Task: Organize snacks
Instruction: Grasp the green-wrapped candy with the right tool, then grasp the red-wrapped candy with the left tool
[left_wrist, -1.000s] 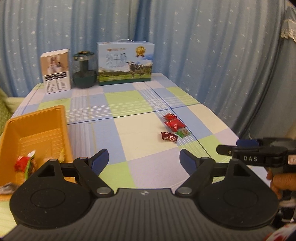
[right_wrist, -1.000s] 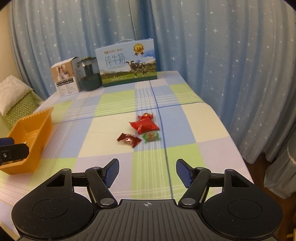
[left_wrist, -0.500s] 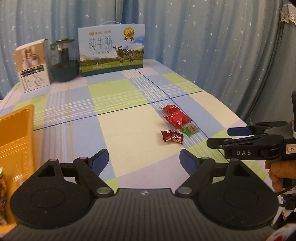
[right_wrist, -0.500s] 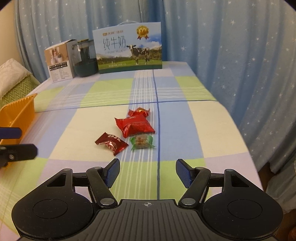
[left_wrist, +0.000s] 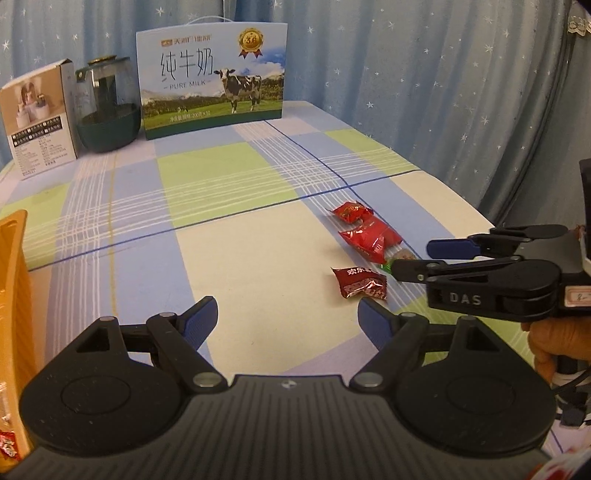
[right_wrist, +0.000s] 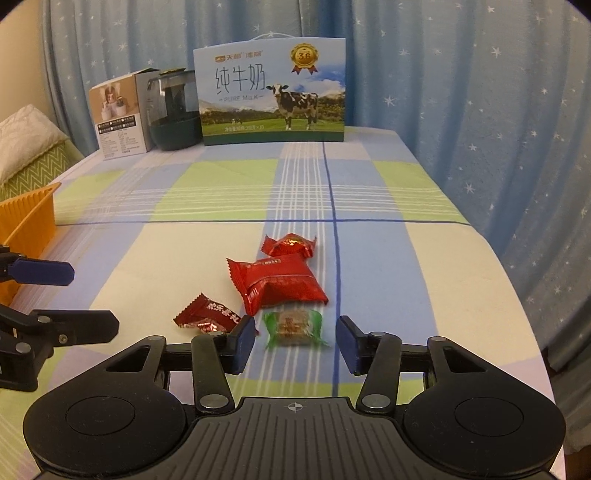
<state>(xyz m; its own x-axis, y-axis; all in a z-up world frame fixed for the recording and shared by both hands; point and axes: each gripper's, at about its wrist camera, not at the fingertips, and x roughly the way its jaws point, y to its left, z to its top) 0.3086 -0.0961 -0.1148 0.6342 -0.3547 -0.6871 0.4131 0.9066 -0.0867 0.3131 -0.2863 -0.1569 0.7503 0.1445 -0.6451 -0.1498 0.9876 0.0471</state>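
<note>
- Orange tray (left_wrist: 14, 280), far left: we count some sweets (left_wrist: 7, 448) already inside.
- Four wrapped sweets remain mid-table: green one (right_wrist: 293, 326) between our right gripper (right_wrist: 295, 343)'s closing, not-yet-touching jaws.
- Left gripper (left_wrist: 286, 319): wide open, empty.

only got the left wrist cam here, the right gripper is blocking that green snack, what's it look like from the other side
Observer: In the right wrist view the green-wrapped snack lies flat between the right gripper fingers. The jaws have just been closing, but the pads are not touching it yet.
Operator: is the green one clear of the red packs
Observer: Not quite. The big red pack sits right behind it, its near edge touching or overlapping the green wrapper.
Operator: and the dark red candy
Observer: The dark red candy lies just outside the right gripper's left finger, beside it, not between the jaws.
Operator: anything left of me i can't see
Observer: A cushion with a green zigzag pattern lies beyond the orange basket.
</note>
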